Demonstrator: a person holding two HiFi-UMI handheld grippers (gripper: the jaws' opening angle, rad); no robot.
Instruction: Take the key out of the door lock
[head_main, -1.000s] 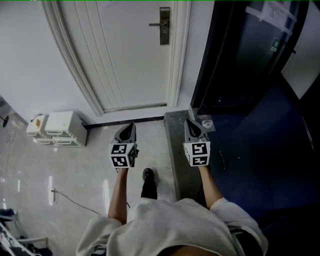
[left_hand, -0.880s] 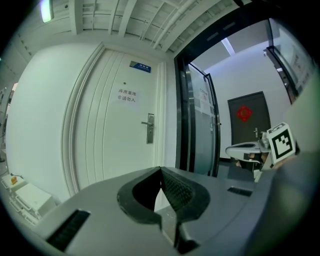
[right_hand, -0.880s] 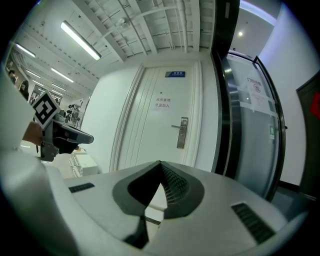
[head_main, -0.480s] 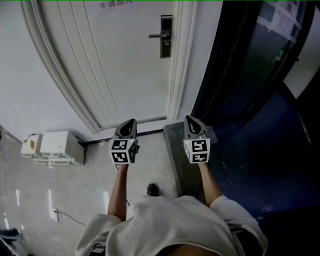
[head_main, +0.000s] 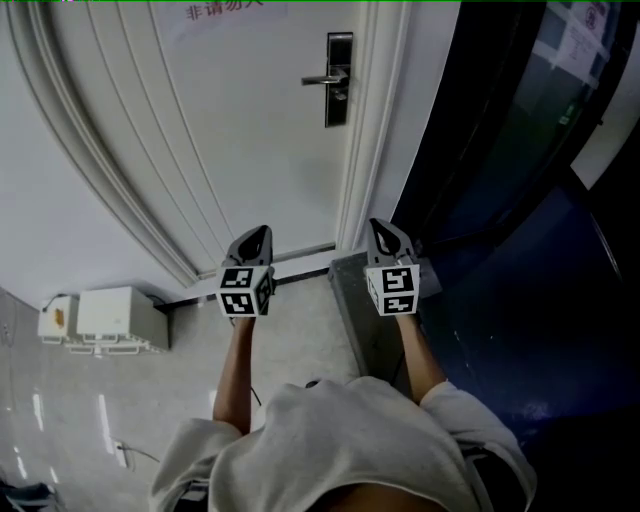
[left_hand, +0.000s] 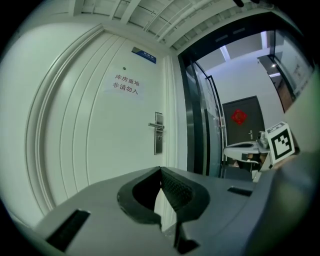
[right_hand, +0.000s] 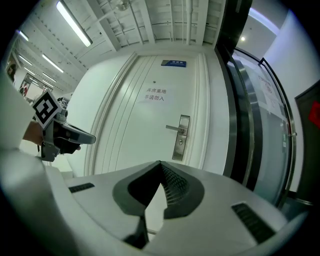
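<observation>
The white door (head_main: 250, 130) stands ahead, with a metal lock plate (head_main: 338, 78) and a lever handle (head_main: 322, 79) at its right edge. The lock plate (right_hand: 182, 137) in the right gripper view is too small to make out a key. My left gripper (head_main: 260, 232) and right gripper (head_main: 378, 226) are held side by side at arm's length, well short of the lock and below it. Both point at the door with jaws shut and nothing between them. In the left gripper view the shut left gripper (left_hand: 161, 168) faces the lock plate (left_hand: 158, 140).
A dark glass door (head_main: 500, 130) flanks the white door on the right. A grey stone ledge (head_main: 352, 300) runs along the floor under the right gripper. White boxes (head_main: 105, 317) sit by the wall at left. A paper notice (left_hand: 126, 84) hangs on the door.
The view has closed in on the door and the lock sits larger and lower in it. Both grippers stay side by side and shut. The shoe has slipped under the body.
</observation>
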